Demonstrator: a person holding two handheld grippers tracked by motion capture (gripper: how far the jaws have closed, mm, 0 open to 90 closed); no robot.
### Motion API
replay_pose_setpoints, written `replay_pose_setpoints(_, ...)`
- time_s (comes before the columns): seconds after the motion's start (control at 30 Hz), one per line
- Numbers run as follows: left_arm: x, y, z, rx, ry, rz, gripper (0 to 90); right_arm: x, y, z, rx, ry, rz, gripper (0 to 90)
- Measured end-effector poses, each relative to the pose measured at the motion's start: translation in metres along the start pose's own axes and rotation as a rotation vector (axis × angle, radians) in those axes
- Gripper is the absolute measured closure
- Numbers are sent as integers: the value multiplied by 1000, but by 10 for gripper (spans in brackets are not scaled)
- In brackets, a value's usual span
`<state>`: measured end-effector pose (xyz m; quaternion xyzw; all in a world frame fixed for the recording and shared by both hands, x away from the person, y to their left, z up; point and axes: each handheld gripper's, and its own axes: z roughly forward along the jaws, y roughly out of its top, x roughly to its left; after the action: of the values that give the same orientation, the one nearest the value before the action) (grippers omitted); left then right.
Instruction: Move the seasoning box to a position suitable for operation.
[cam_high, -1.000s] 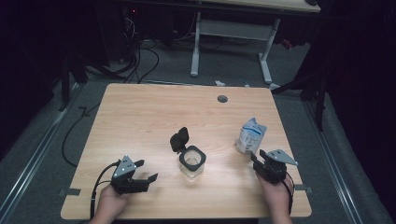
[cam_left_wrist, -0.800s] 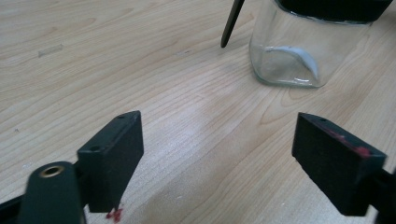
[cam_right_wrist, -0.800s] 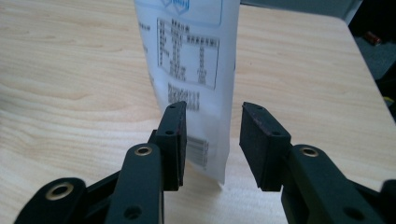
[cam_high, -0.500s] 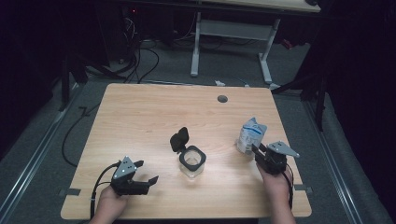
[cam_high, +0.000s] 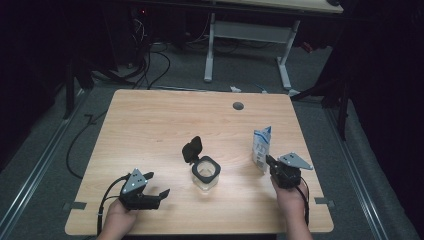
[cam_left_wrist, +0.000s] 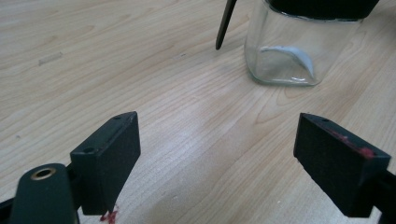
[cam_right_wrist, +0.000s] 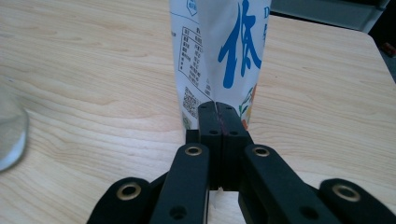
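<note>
A clear glass jar (cam_high: 205, 173) with a black rim stands mid-table, its black flip lid (cam_high: 192, 149) swung open at the back left. A white pouch with blue print (cam_high: 262, 146) stands upright to its right. My right gripper (cam_high: 270, 162) is shut, its tips just in front of the pouch's (cam_right_wrist: 219, 56) base; the right gripper (cam_right_wrist: 218, 108) holds nothing. My left gripper (cam_high: 161, 192) rests near the front left edge, open, pointing at the jar (cam_left_wrist: 294, 46). The left gripper (cam_left_wrist: 231, 156) has only bare wood between its jaws.
The wooden table (cam_high: 150, 125) has a round cable hole (cam_high: 238, 105) at the back. Beyond it stand a white desk frame (cam_high: 250, 40) and cables on the floor (cam_high: 150, 60). Tape tabs mark the front corners.
My right gripper has moved forward toward the pouch, closing the gap to its base. The left gripper has stayed almost still.
</note>
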<state>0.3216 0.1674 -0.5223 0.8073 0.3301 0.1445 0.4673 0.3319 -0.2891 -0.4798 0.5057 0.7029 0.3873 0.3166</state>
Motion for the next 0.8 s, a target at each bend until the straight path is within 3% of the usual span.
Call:
replay_pose_setpoints(0.17, 2, -1, -2, -1, -5, 0, 152, 13, -5, -8, -21, 30, 25, 900)
replay_pose_setpoints(0.3, 2, 0, -6, -11, 10, 26, 150, 23, -9, -16, -38, 51, 34, 900)
replay_pose_setpoints(0.4, 1, 0, -6, 2, 18, 34, 96, 29, -13, -23, -45, 59, 29, 900)
replay_pose_setpoints(0.5, -4, -3, -6, 13, 53, 74, 100, 32, -20, -29, -49, 55, 34, 900)
replay_pose_setpoints(0.57, -6, -3, -4, 14, 68, 74, 134, 32, -25, -31, -48, 51, 41, 900)
replay_pose_setpoints(0.73, -8, -3, -1, 23, 48, 61, 142, 31, -30, -34, -51, 44, 48, 897)
replay_pose_setpoints(0.8, -8, -2, 0, 20, 63, 34, 121, 32, -29, -34, -47, 41, 45, 853)
